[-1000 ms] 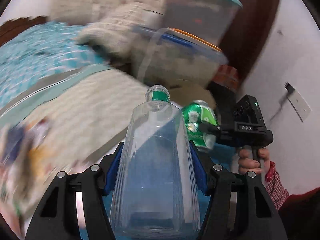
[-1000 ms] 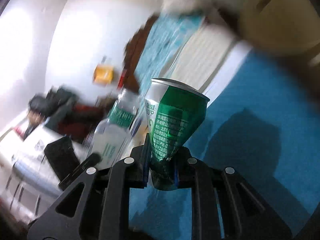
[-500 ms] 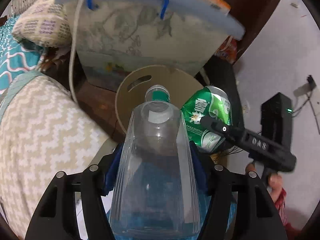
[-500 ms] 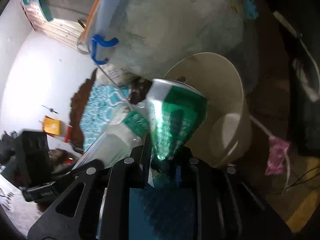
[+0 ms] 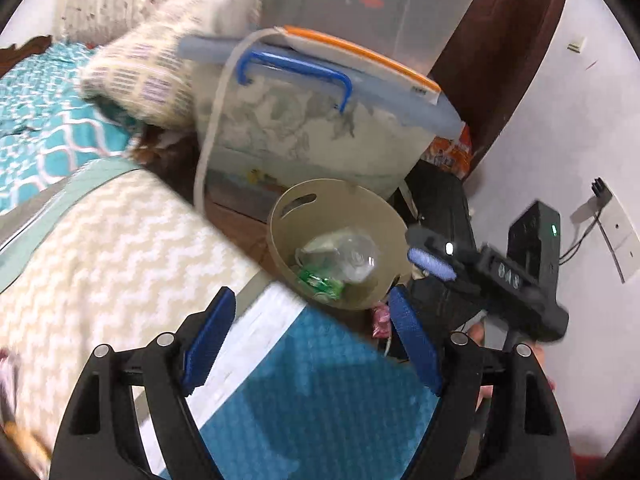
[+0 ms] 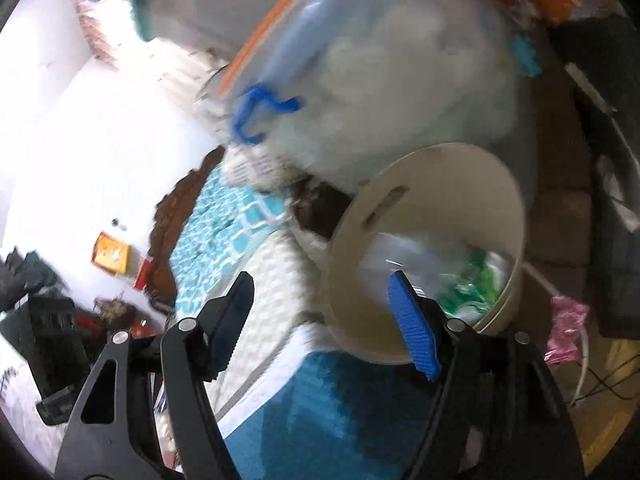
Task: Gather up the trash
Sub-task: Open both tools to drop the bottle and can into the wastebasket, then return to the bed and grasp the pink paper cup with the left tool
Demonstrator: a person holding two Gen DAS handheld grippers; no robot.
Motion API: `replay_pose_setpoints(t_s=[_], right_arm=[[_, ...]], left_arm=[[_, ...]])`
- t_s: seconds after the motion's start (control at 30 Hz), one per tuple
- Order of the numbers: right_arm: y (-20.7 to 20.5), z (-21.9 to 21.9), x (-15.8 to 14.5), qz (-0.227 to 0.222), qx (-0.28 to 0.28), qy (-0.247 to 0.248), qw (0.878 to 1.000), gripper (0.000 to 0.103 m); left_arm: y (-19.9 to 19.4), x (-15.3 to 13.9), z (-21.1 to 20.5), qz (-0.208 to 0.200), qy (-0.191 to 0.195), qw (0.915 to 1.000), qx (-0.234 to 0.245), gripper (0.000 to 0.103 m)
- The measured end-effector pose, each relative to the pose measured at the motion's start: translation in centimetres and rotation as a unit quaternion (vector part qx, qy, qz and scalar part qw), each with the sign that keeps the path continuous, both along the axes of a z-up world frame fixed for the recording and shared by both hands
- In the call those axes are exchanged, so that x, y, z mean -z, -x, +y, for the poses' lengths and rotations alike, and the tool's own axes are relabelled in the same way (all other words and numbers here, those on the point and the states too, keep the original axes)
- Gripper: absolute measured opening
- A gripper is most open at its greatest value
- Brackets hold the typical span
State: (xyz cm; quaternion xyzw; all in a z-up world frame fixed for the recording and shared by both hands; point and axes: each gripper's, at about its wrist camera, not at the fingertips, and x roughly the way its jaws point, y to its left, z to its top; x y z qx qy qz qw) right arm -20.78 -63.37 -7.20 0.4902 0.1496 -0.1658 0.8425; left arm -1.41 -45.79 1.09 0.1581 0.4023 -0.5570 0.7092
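Both grippers are let go and their jaws are opening, with nothing between them. The left gripper [image 5: 310,336] sits at the lower middle of its frame, the right gripper [image 6: 320,320] likewise. The clear bottle [image 5: 344,254] and the crushed green can [image 5: 320,280] lie inside the beige bin [image 5: 288,216], centre frame, just beside the bed [image 5: 100,248]. A storage box [image 5: 320,128] stands behind the bin.

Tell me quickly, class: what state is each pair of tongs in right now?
Left tongs: jaws opening, nothing between them.
Right tongs: jaws opening, nothing between them.
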Motion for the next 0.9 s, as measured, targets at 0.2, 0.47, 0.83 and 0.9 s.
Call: replay_pose_setpoints(t_s=[0.2,0.47,0.83,0.9], right_arm=[[-4.5,5.6,-1.8,-0.014,-0.085,0.007,0.996,0.070],[-11.4,14.8,-1.5,0.001,-0.213,0.002,0.977,0.069],[-17.8,26.1,-1.7,0.030,-0.307,0.014,0.951,0.069],[-18.3,27.2,-1.1,0.042,-0.314,0.008,0.948,0.069]], left_arm=[[-0.6,0.3,13.2,-0.030,0.008,0.9974,-0.065,0.075],[-5.8,-1.4,33.0,-0.088,-0.037,0.9587,-0.268,0.076],[-12.2,2.0,52.7,0.076,-0.020,0.8729,-0.481,0.068],[-12.6,3.3,53.3,0.110,-0.009,0.8723,-0.476,0.056]])
